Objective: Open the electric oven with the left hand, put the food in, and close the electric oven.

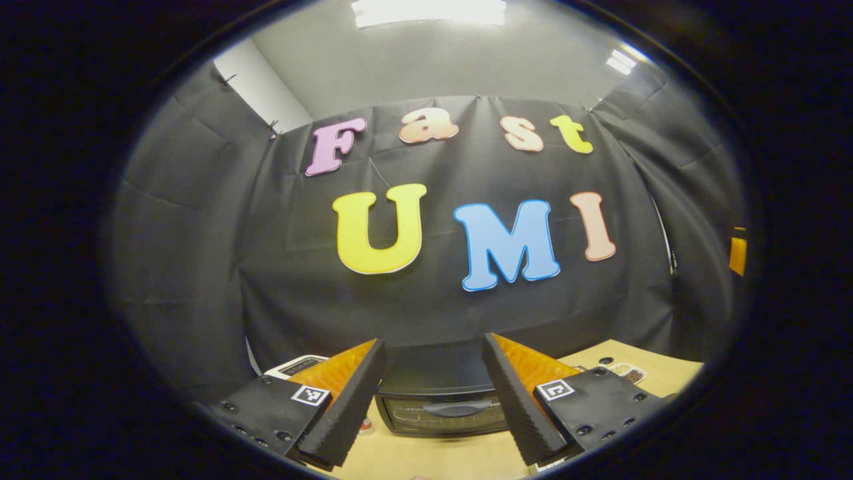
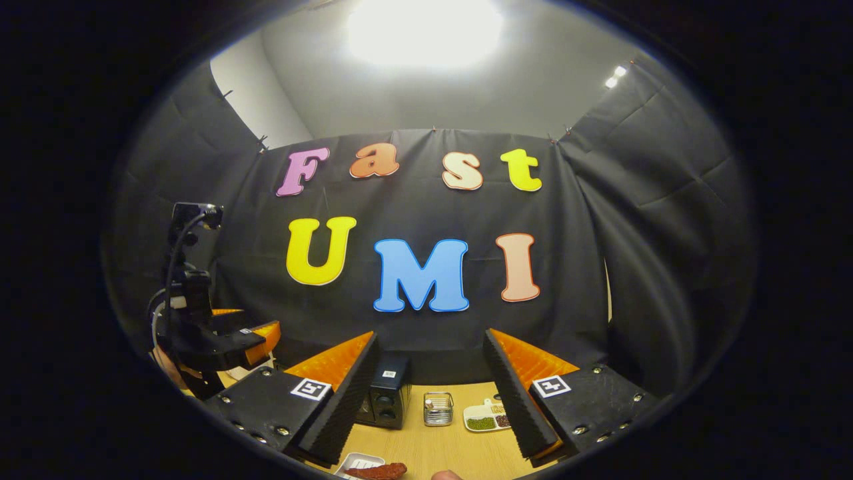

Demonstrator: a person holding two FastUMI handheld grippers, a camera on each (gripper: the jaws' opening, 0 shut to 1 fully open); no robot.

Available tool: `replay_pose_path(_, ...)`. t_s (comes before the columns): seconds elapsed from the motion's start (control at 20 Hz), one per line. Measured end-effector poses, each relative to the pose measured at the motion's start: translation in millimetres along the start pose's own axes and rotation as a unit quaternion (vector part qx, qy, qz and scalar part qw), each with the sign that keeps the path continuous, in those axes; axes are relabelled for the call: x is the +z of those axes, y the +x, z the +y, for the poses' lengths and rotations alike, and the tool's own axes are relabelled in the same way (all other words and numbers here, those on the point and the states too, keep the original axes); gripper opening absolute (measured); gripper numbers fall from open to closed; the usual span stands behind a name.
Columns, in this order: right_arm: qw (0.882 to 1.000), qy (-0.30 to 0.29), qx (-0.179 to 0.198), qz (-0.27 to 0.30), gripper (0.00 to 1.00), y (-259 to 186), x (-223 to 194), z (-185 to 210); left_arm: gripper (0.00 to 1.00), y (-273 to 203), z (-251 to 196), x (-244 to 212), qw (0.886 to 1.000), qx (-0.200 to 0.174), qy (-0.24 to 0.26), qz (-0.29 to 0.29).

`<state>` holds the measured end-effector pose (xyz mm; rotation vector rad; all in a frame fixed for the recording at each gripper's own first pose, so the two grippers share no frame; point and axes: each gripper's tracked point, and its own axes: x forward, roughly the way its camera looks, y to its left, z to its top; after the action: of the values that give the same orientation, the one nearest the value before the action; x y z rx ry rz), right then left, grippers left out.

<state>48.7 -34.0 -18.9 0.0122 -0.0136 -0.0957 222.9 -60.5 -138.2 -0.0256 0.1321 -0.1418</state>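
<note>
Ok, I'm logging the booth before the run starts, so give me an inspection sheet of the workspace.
Surface: light wooden table.
Job's things: electric oven, door closed; reddish food on a white plate at the near edge.
Clutter: small clear container; white divided dish of green and brown bits.
Grippers: left gripper open, facing the oven; right gripper open, holding nothing.
Cables: black cable looping on the left gripper's rig.
Surroundings: black cloth wall, ceiling light.

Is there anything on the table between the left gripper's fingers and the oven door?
In the left gripper view, bare wooden table separates the open left gripper from the shut oven; nothing lies in that stretch.
</note>
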Motion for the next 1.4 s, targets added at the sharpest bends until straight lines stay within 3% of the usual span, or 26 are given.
replay_pose_path(0.25, 0.999, -0.015, -0.036, 0.004, 0.94, 9.0, 0.5, -1.7, 1.0, 44.5, -7.8, -46.2, 0.999, -0.027, -0.016, 0.037)
replay_pose_path(0.3, 0.999, -0.019, -0.044, 0.005, 0.94, 9.8, 0.2, -3.6, 0.9, 50.8, -9.7, -54.6, 0.998, -0.032, -0.015, 0.044)
replay_pose_path(0.35, 0.998, -0.022, -0.052, 0.008, 0.94, 9.7, -2.1, -5.6, 1.0, 57.3, -11.9, -62.0, 0.998, -0.036, -0.013, 0.05)
replay_pose_path(0.4, 0.998, -0.023, -0.06, 0.012, 0.94, 8.5, -4.7, -7.2, 0.91, 63.2, -14.1, -69.5, 0.998, -0.04, -0.012, 0.056)
replay_pose_path(0.45, 0.997, -0.021, -0.068, 0.017, 0.94, 7.9, -7.0, -8.8, 0.91, 67.4, -16.5, -77.4, 0.997, -0.044, -0.013, 0.062)
replay_pose_path(0.55, 0.996, -0.019, -0.082, 0.028, 0.94, 5.8, -12.4, -11.9, 1.0, 78.0, -21.9, -95.4, 0.996, -0.053, -0.014, 0.076)
replay_pose_path(0.7, 0.994, -0.026, -0.102, 0.038, 0.94, 2.6, -18.7, -15.9, 1.0, 90.3, -27.7, -121.3, 0.993, -0.061, -0.009, 0.096)
replay_pose_path(0.95, 0.991, -0.038, -0.117, 0.05, 0.94, -2.3, -23.6, -15.4, 1.0, 101.3, -34.6, -157.7, 0.99, -0.067, -0.012, 0.126)
replay_pose_path(1.4, 0.989, -0.049, -0.131, 0.057, 0.94, -11.4, -23.8, -17.8, 0.97, 112.0, -35.8, -181.0, 0.988, -0.062, -0.016, 0.14)
